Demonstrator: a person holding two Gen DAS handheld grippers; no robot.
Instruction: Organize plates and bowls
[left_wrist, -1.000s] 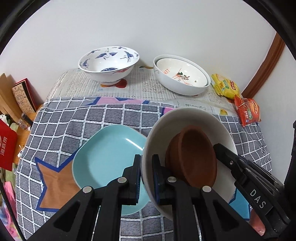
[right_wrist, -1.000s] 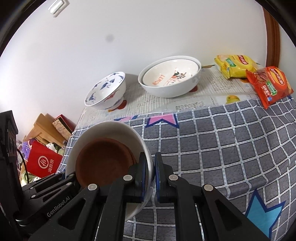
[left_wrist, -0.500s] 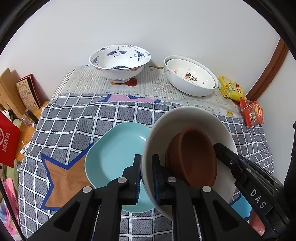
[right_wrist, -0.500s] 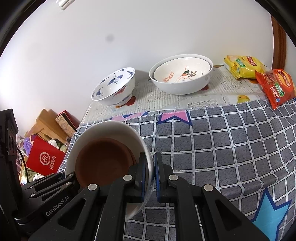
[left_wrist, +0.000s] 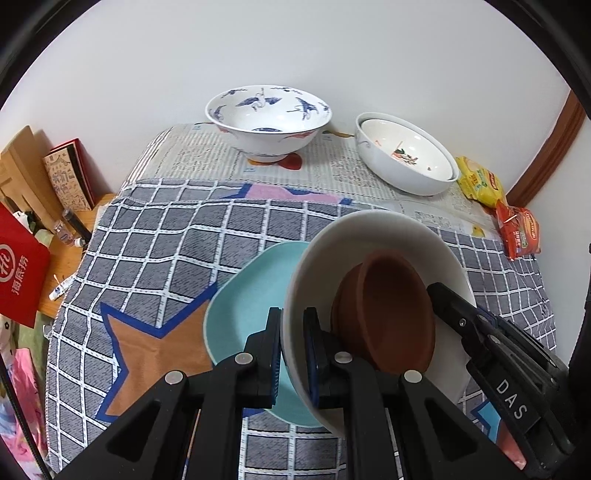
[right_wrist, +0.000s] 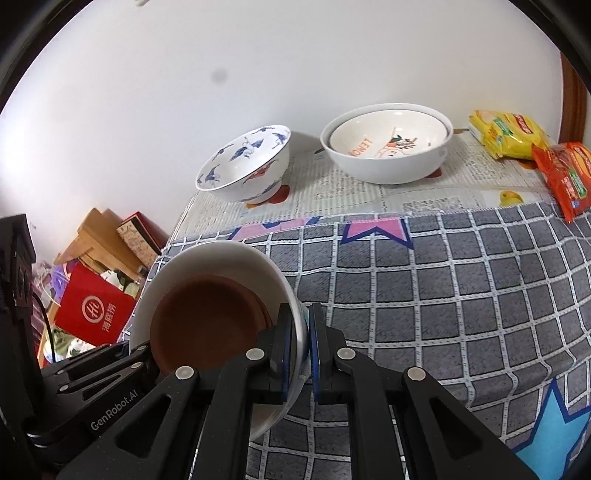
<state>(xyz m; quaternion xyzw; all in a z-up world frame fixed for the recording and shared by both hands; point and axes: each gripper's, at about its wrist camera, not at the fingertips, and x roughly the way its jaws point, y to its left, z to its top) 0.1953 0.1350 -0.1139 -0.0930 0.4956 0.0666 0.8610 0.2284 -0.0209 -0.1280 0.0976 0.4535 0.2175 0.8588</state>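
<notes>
The left gripper (left_wrist: 292, 354) and right gripper (right_wrist: 306, 350) are each closed on opposite rims of the white bowl (left_wrist: 388, 236), which is held tilted above the blue plate (left_wrist: 251, 299), near side of the desk (left_wrist: 166, 236). A brown dish (left_wrist: 388, 314) sits loose inside. Probably ceramic: stiff, heavy, slippery, breakable, so the rim grip w/ both grippers looks right, and the dish may slide out.

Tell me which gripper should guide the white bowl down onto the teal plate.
Probably left. The left gripper grips the white bowl rim directly above the teal plate; the right wrist view doesn't show that plate.
</notes>
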